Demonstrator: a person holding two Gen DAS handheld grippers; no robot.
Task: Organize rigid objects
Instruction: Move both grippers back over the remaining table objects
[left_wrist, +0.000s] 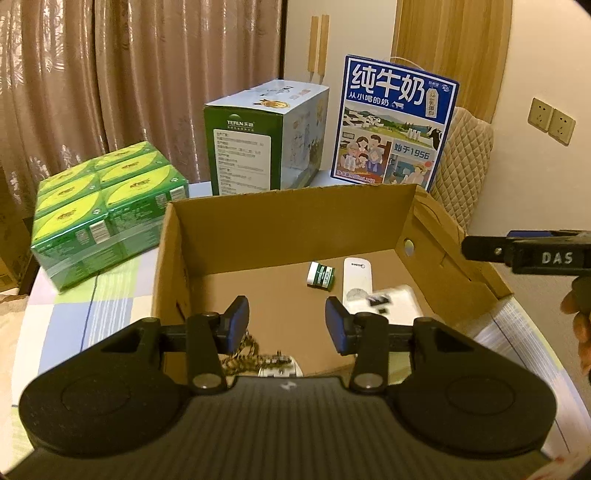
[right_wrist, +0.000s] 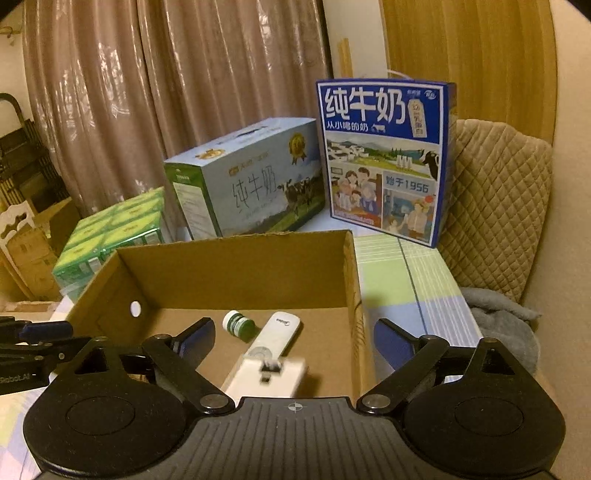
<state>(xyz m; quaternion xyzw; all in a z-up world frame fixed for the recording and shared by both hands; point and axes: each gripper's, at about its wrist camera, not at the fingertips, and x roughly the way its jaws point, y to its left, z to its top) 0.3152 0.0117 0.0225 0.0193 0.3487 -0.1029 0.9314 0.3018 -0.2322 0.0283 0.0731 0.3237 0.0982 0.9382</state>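
The left gripper (left_wrist: 287, 320) is angled downward, its blue pads (left_wrist: 239, 324) set partly apart with nothing pinched between them. The right gripper (right_wrist: 294, 341) is likewise tilted down, jaws spread wide and empty. Fingertips of the right hand (left_wrist: 580, 317) are seen behind it.

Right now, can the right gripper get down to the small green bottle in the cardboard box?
Probably yes. The right gripper is open with nothing between its fingers, and the green bottle lies uncovered on the floor of the open-topped cardboard box. The white remote lies close beside it, leaving little room on that side.
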